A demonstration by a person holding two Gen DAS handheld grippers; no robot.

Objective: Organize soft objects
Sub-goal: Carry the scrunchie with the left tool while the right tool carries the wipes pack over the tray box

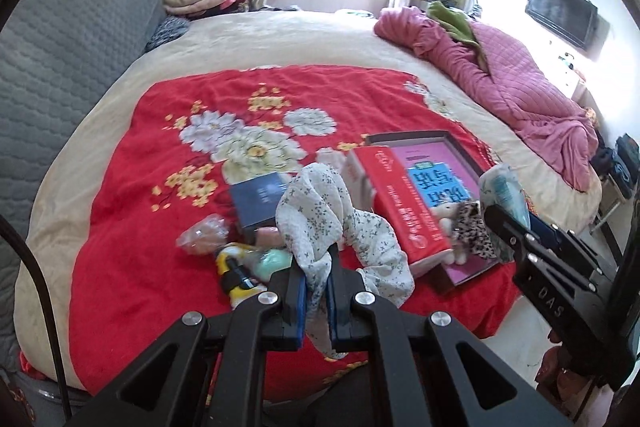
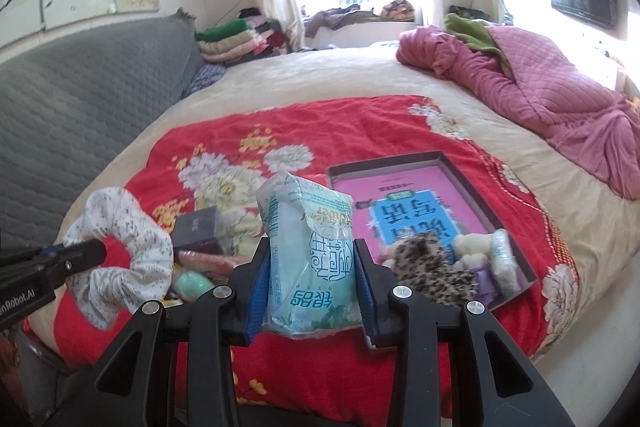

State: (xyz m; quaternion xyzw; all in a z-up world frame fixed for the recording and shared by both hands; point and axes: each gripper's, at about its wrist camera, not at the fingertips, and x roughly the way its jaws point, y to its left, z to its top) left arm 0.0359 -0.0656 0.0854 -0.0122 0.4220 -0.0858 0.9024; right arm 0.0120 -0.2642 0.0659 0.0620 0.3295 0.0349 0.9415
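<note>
Though hidden from right wrist, red book (image 1: 404,203) beside scrunchie (image 1: 332,223).

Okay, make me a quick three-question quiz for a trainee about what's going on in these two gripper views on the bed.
1. True or false: the left gripper is shut on the white floral scrunchie.
2. What does the right gripper hold? A) tissue pack B) dark blue box C) mint-green ball
3. Fill in: the leopard-print soft item lies inside the shallow ____.

Key: 1 true; 2 A, the tissue pack; 3 box.
</note>
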